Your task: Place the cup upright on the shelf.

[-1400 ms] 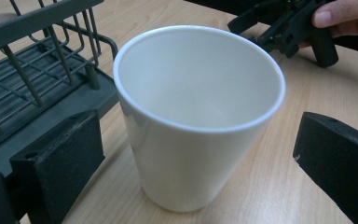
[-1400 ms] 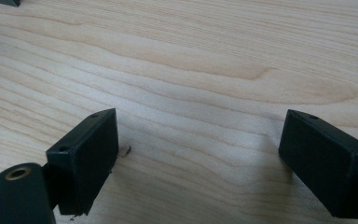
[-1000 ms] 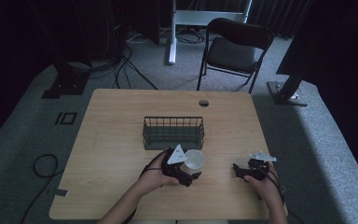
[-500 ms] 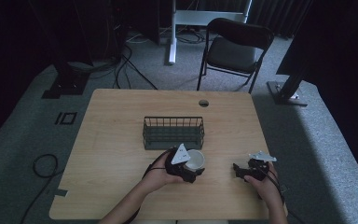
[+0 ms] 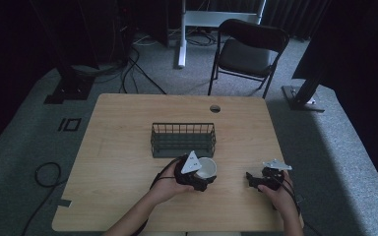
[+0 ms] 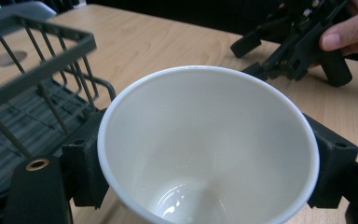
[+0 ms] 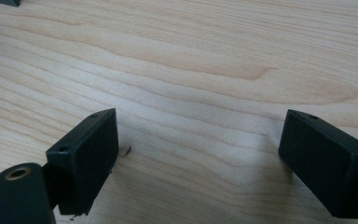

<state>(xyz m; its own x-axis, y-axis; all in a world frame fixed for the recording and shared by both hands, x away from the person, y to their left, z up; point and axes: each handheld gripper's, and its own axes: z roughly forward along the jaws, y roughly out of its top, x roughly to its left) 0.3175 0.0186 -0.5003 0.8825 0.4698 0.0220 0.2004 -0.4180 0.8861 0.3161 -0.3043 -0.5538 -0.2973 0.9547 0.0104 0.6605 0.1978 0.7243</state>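
Cup: white, round ceramic cup (image 6: 207, 144) on the light wooden desk (image 5: 123, 162), just in front of the dark wire basket (image 5: 183, 139).
Left hand-held gripper (image 5: 204, 178): jaws just closed onto the cup; lifting looks possible.
Right hand-held gripper (image 7: 205, 163): wide, holding nothing, over bare desk.

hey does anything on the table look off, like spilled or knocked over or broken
Nothing stands out. The white cup is upright and empty, clamped in the left gripper beside the wire basket, which sits square on the table. The right gripper rests open on bare wood. No spills or damage.
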